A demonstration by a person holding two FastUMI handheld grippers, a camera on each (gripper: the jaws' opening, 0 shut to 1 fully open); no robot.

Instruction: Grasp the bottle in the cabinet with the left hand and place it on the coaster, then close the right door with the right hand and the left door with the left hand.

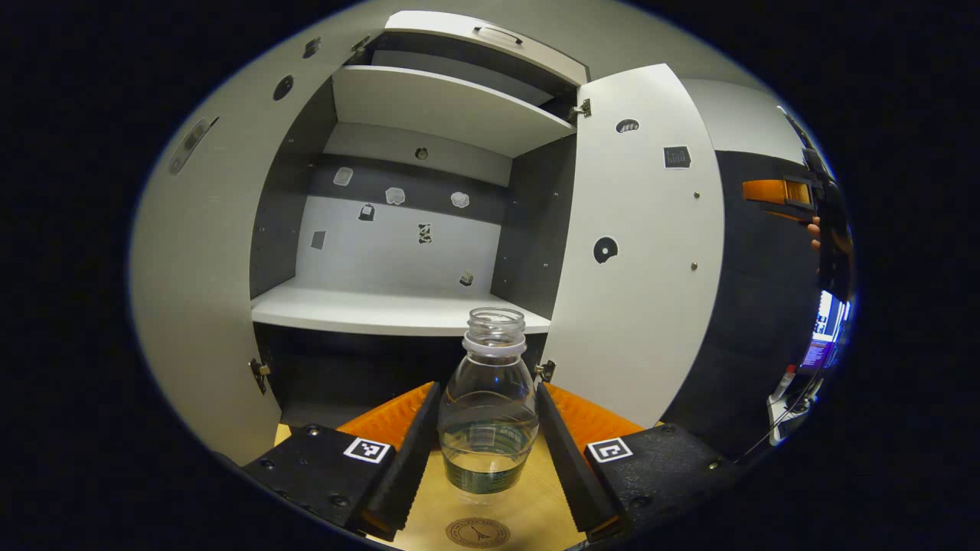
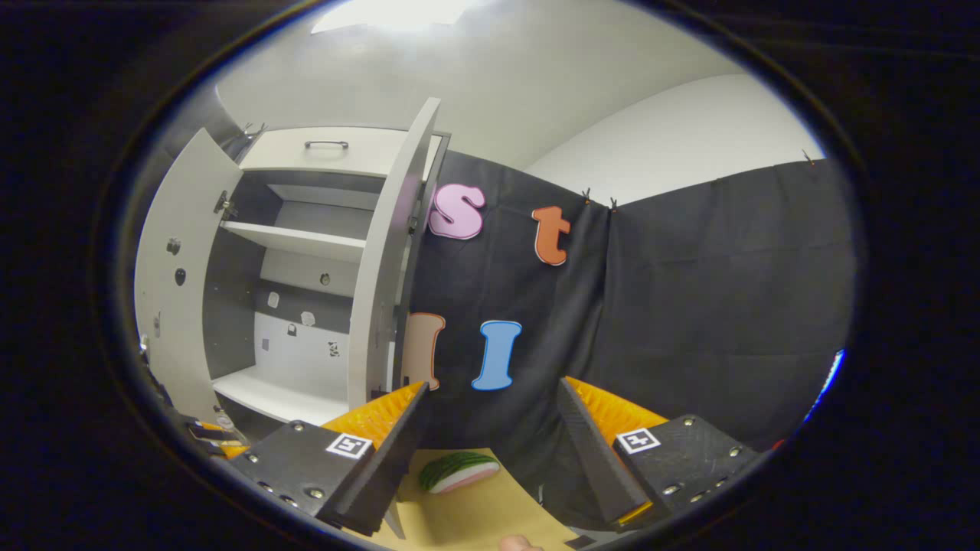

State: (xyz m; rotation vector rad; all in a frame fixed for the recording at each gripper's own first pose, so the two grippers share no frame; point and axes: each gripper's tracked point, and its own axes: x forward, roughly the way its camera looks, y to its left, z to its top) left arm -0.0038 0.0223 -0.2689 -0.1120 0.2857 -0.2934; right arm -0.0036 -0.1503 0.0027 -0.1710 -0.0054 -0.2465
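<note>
While my left gripper sits low over the tabletop, both its fingers press the bottle from either side, so it's clamped on it. Bottle is upright, out of the cabinet, just in front of the cabinet's lower edge.

Bottle details: clear plastic, no cap, open threaded neck with a pale collar ring under it. Rounded shoulders, ribbed lower body. Roughly the lower half holds clear liquid. Dark green label band around the bottom section. I can't tell if its base touches the wood or hangs just above it.

Coaster: round, brownish disc with a printed mark, lying flat on the tabletop nearer to me than the bottle. Bottle is close to it, not on it.

Cabinet: both doors open. Left door swung wide, right door standing out toward me. Shelves inside are bare white boards, small stickers on the back panel.

My right gripper is off to the right of the cabinet, jaws spread wide with nothing between them. In the right gripper view the right door shows edge-on to its left. A toy watermelon slice lies on the table just past the fingers.
</note>
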